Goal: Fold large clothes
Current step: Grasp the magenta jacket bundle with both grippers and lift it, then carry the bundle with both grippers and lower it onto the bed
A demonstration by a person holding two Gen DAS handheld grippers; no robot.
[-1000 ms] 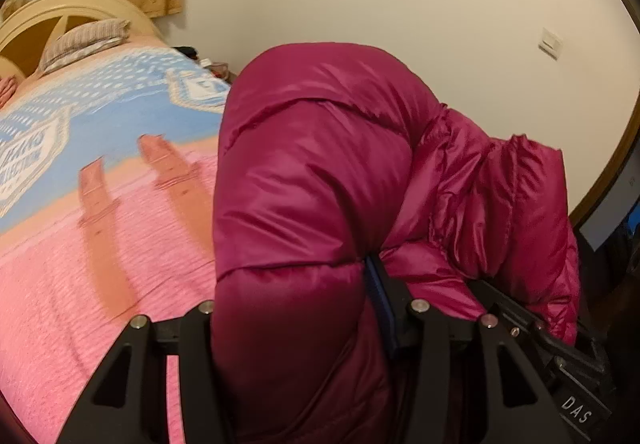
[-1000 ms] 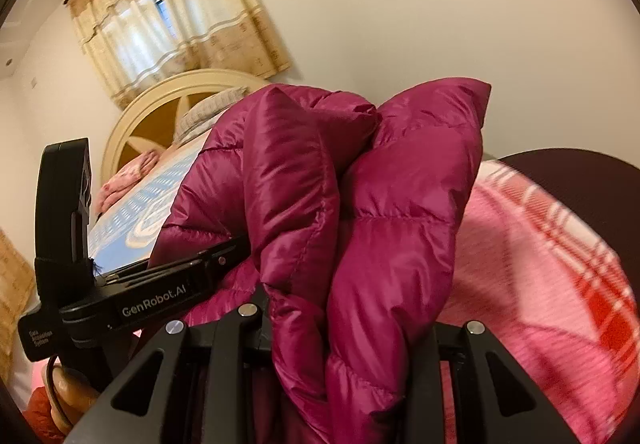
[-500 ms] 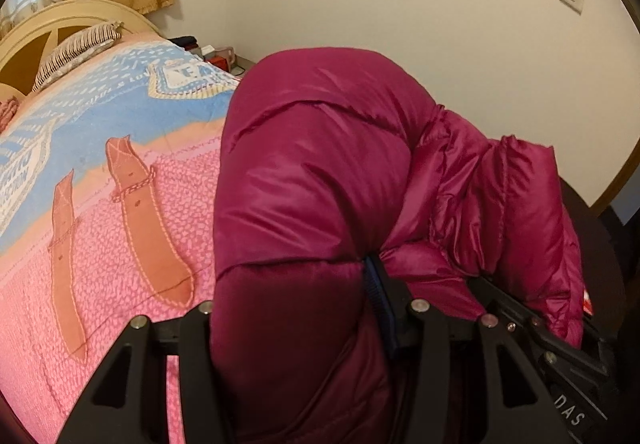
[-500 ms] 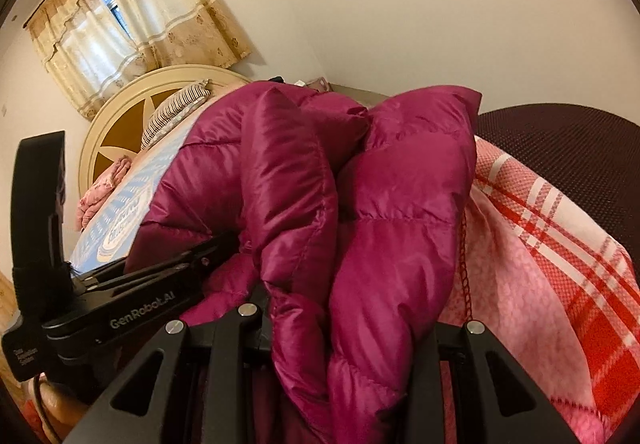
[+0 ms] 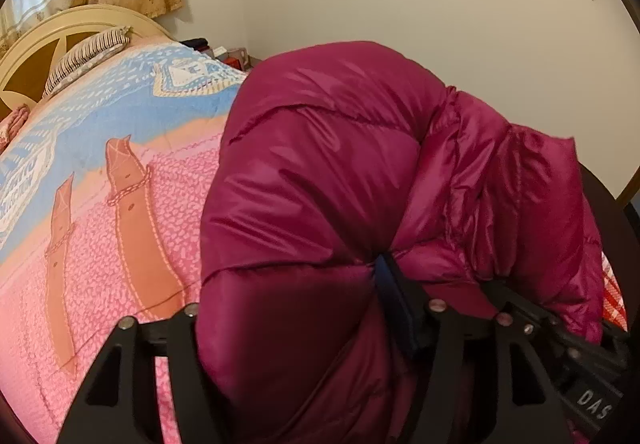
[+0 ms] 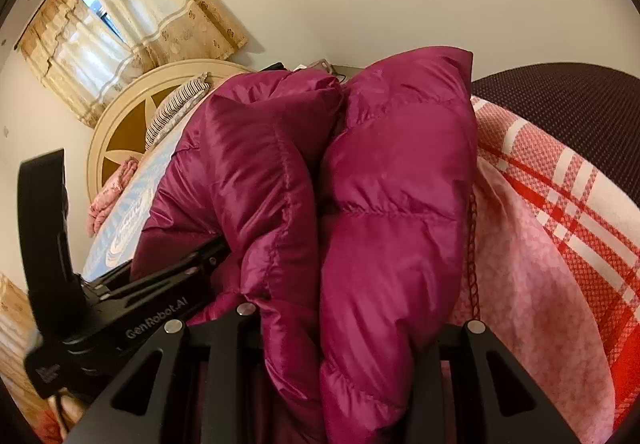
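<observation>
The jacket (image 5: 320, 212) is a magenta puffer, quilted in fat baffles with a shiny shell, and it is up in the air over the bed (image 5: 100, 204), bunched between the two grippers. It looks light for its bulk, soft right through, and springy: squeeze it and I'd expect it to puff back. That glossy shell will likely be slippery, so a shallow pinch on a single layer could slide out. Better holds, to my eye, are the stitched seams between baffles or a hemmed edge, where the fabric is thin and the fingers can bite.

The left gripper (image 5: 304, 324) is pinching a thick wad of jacket, the fabric bulging out over both jaws. The right gripper (image 6: 344, 332) is likewise clamped on a doubled fold (image 6: 396, 204), two padded layers side by side between its jaws. The two tools are close together; each shows in the other's view.

Below lies a pink and blue blanket (image 5: 80, 148), and to the right a red plaid cloth (image 6: 560, 204). Beyond are a striped pillow (image 5: 86, 54), a cream headboard (image 6: 132, 116) and curtains (image 6: 132, 24).
</observation>
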